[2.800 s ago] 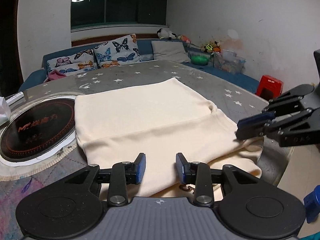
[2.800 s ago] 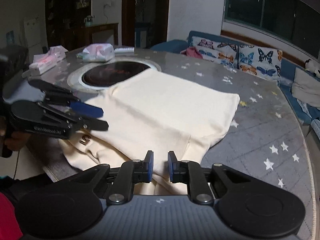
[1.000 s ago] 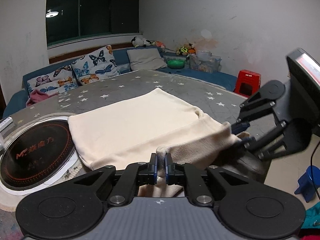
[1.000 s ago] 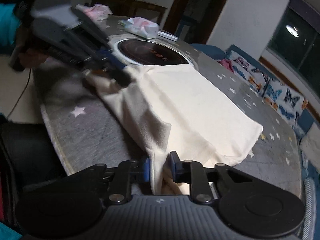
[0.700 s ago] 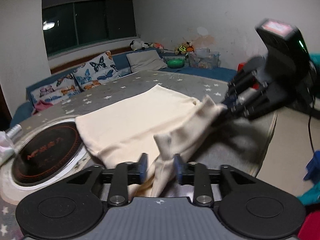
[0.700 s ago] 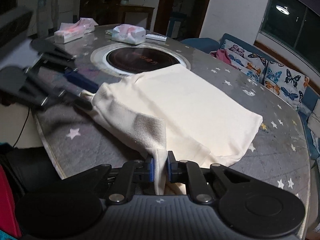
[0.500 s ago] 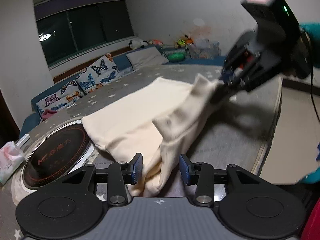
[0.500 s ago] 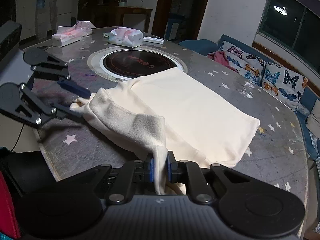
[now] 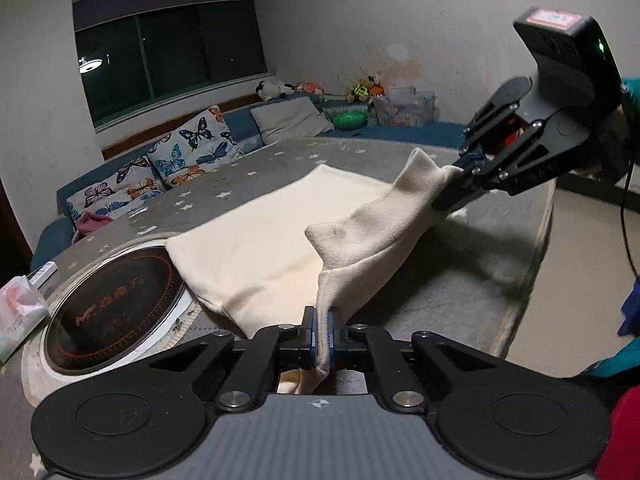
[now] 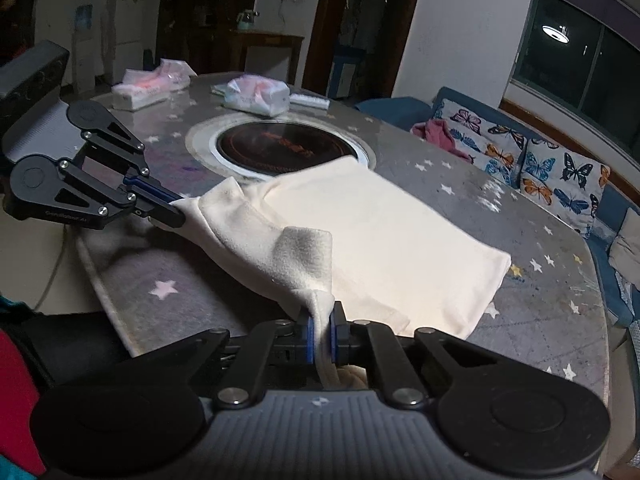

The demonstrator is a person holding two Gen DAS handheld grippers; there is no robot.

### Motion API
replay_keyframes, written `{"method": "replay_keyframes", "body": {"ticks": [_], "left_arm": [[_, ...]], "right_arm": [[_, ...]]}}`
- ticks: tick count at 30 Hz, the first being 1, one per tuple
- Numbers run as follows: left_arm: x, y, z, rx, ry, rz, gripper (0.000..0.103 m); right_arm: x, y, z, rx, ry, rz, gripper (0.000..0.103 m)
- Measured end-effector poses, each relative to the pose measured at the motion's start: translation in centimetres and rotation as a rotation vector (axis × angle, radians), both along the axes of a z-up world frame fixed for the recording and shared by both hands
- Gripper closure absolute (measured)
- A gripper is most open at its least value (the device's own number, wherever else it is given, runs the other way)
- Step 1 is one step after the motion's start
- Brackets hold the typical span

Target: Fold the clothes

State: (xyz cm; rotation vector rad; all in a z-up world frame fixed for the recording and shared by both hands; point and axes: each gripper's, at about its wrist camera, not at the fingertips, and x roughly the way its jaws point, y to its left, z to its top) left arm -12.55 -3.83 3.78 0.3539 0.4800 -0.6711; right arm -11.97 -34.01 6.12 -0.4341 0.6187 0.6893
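A cream garment (image 9: 260, 240) lies partly folded on the round grey star-patterned table (image 9: 460, 280). My left gripper (image 9: 322, 338) is shut on one near corner of it; the corner is lifted off the table. My right gripper (image 10: 321, 334) is shut on the other near corner. In the left wrist view the right gripper (image 9: 466, 170) holds its corner up at the right. In the right wrist view the left gripper (image 10: 168, 208) holds its corner up at the left. The garment's (image 10: 380, 232) near edge hangs stretched between them above the table.
A black round induction hob (image 9: 108, 312) is set in the table (image 10: 160, 280) left of the garment. Tissue packs (image 10: 256, 94) lie beyond the hob (image 10: 288, 146). A blue sofa with butterfly cushions (image 9: 188, 152) runs behind the table. The table edge is near, at the front.
Both grippers closed on the garment's near corners and lifted them. The left gripper reopened about half a second ago and is shut on the cloth again now. The near edge rose off the table.
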Motion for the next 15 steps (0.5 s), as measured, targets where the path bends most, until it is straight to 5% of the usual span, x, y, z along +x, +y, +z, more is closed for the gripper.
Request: {"method": "replay_keyframes", "body": {"ticks": [8,15], "left_arm": [[-4.7,1.3,3.8,-0.027,0.001,-0.025,0.098],[-0.4,0.3,4.4,-0.01,-0.037,-0.01,0.098]], "right_arm": [[-4.9,-0.6,3.9,0.041,0.034,0.062,0.097],[-4.0,-0.3,5.1,0.048,0.029,0.04,0.097]]}}
